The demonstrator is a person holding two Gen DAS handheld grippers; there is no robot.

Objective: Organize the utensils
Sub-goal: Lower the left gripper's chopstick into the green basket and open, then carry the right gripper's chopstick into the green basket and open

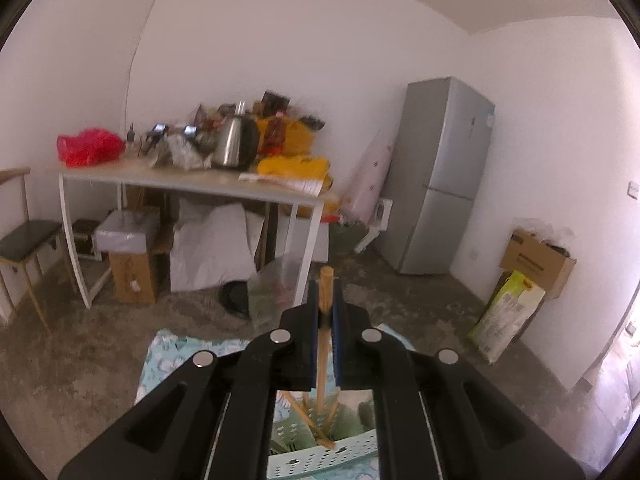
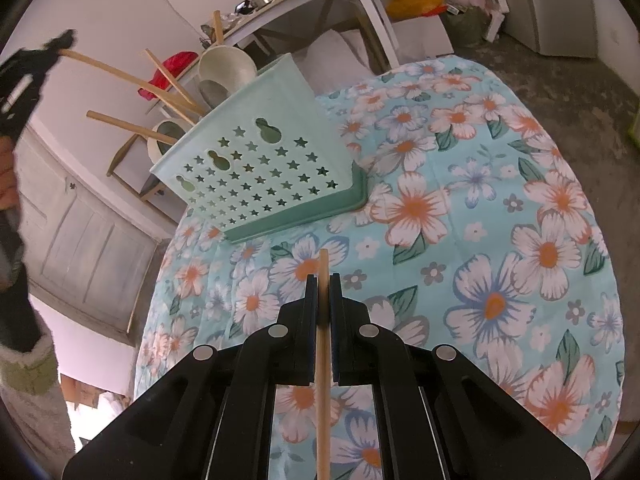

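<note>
Right wrist view is showing the right gripper (image 2: 323,280) clamping a thin, pale wooden chopstick (image 2: 322,360) above the mint-green star-perforated basket (image 2: 264,168).

The left wrist view looks nearly level across the room at a cluttered white table (image 1: 192,184); the right wrist view tilts down, close over a flowered blue cloth (image 2: 480,220). Both share the perforated mint-green plastic basket (image 1: 320,460) (image 2: 260,160)
</note>
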